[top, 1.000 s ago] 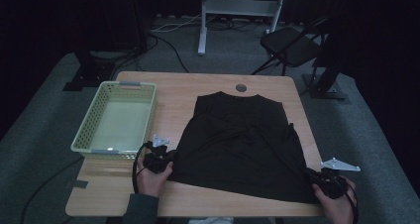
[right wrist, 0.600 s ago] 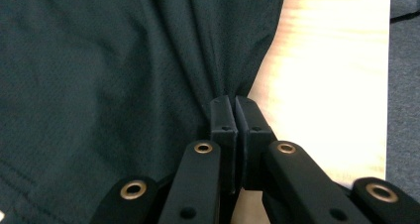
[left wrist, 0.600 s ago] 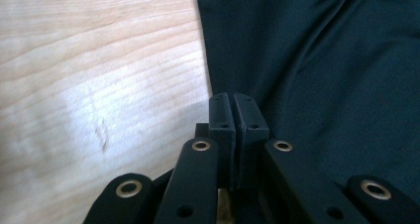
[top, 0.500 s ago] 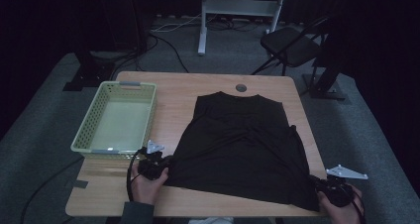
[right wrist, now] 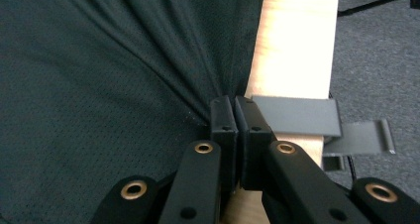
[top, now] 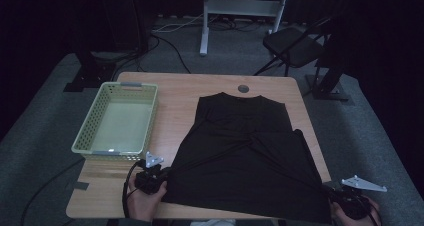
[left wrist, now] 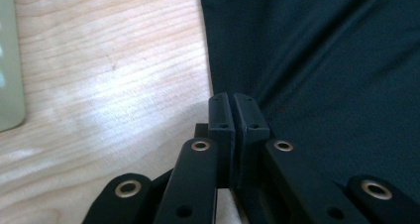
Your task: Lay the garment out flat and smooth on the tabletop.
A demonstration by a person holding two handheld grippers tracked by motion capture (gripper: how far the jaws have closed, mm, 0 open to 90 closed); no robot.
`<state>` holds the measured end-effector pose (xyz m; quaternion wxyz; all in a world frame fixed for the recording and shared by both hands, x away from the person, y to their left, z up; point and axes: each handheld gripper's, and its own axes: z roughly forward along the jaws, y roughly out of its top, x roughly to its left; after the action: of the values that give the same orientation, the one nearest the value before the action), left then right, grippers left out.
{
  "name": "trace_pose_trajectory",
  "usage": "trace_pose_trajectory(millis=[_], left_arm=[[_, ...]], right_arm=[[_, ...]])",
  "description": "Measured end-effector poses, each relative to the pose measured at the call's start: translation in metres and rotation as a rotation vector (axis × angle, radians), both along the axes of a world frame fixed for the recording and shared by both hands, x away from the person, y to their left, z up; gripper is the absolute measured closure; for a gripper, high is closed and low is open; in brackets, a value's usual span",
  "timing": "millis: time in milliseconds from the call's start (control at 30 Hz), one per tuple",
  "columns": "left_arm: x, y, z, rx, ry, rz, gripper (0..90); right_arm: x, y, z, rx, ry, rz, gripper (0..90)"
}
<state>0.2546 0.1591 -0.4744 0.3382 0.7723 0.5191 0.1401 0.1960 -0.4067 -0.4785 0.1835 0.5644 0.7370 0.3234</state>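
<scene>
The black sleeveless mesh shirt point(top: 247, 156) is spread flat on the right half of the pale wooden surface point(top: 175, 93), with its neck at the far side and its wide bottom hem at the near edge. It looks very light and soft. Nothing in it is stiff, so it will bend, fold and bunch up wherever it is pulled. The cloth is thin with tiny holes, seen in the right gripper view, and long creases run across it toward both near corners. It is pulled tight there, so it can be dragged or lifted by those corners. The smooth cloth could slip out if it is only pinched a little, so a good bite near the hem corner is best.

The near left corner of the shirt is clamped in the left claw point(left wrist: 232, 105), whose jaws are pressed together on the cloth edge. The near right corner is clamped in the right claw point(right wrist: 233, 107), right at the near right edge of the surface, beside a strip of grey tape point(right wrist: 297, 116).

A pale green plastic basket with small holes point(top: 90, 131) is seen on the left side of the surface, apart from the shirt. A dark folding chair point(top: 295, 46) is standing on the grey floor far behind.
</scene>
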Motion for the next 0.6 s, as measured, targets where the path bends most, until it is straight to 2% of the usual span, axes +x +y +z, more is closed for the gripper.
trace_pose_trajectory(millis=[167,200,233,433,467,533,600], left_arm=[[0.010,0.001,-0.001,-0.044,-0.021,0.013,70.9],[0.014,0.001,0.000,-0.040,-0.025,0.020,69.3],[0.017,0.001,0.000,-0.041,-0.029,0.027,67.3],[0.039,-0.003,0.002,-0.035,-0.040,0.043,61.6],[0.039,-0.003,0.002,-0.035,-0.040,0.043,61.4],[0.049,-0.007,0.001,-0.030,-0.037,0.040,60.1],[0.054,-0.009,-0.002,-0.042,-0.024,0.039,59.1]], right_arm=[[0.003,0.001,0.001,-0.004,-0.001,0.002,80.1],[0.004,0.001,0.001,-0.003,-0.009,0.001,78.5],[0.006,0.001,0.001,0.002,-0.019,0.004,73.4],[0.021,0.006,0.005,-0.017,-0.059,-0.006,64.5],[0.021,0.006,0.005,-0.017,-0.059,-0.006,64.5],[0.032,0.006,0.006,-0.017,-0.075,-0.021,61.1],[0.039,0.005,0.005,-0.007,-0.077,-0.033,58.3]])
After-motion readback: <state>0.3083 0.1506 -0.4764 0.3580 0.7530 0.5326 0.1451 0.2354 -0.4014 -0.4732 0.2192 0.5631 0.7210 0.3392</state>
